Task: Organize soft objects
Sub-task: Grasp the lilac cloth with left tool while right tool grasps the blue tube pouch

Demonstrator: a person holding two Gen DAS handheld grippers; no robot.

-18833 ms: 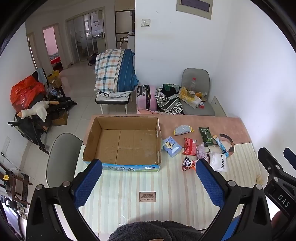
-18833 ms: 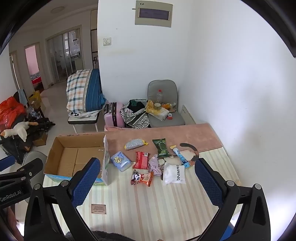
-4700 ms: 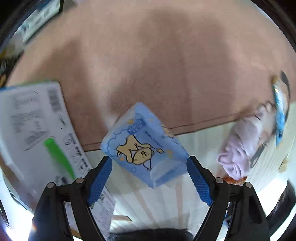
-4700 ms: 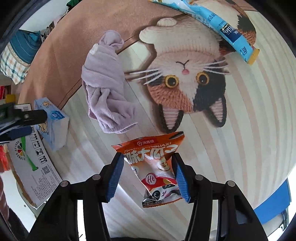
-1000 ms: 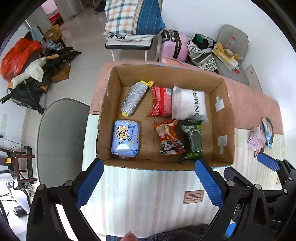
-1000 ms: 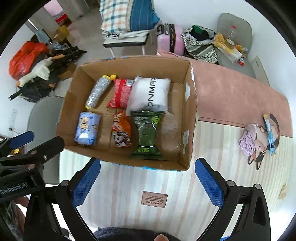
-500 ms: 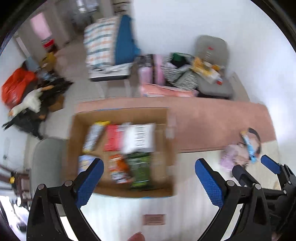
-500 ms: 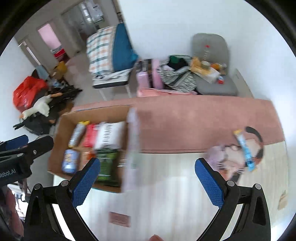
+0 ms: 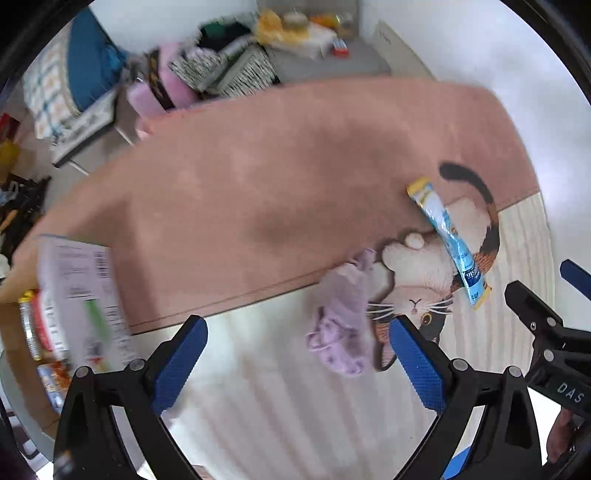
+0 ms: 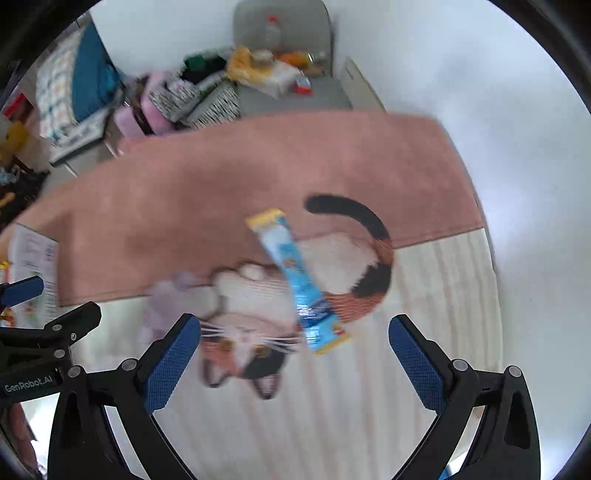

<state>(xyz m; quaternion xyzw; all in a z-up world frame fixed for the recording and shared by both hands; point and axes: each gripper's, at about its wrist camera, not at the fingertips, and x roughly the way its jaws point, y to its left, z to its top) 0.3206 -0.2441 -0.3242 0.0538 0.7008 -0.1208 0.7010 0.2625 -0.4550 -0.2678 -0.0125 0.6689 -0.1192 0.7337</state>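
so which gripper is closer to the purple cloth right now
Left. The purple cloth lies just ahead between the open jaws of the left gripper. The right gripper faces the blue sachet, with the cloth off to its left.

You worked over a tabletop (image 9: 280, 402) covered near you in pale striped cloth, with a pink plush runner (image 9: 258, 192) across its far half. Beyond the far edge, a white wall (image 10: 461, 74) rose at right, brightly and evenly lit. Against it stood a grey chair (image 10: 295, 33) piled with bottles and packets. Left of that chair you had a black-and-white patterned bag (image 9: 229, 70) and a pink suitcase (image 9: 162, 92) on the floor. Farther left sat a chair (image 9: 81, 125) stacked with plaid and blue bedding (image 9: 62, 70). Everything looked somewhat blurred.
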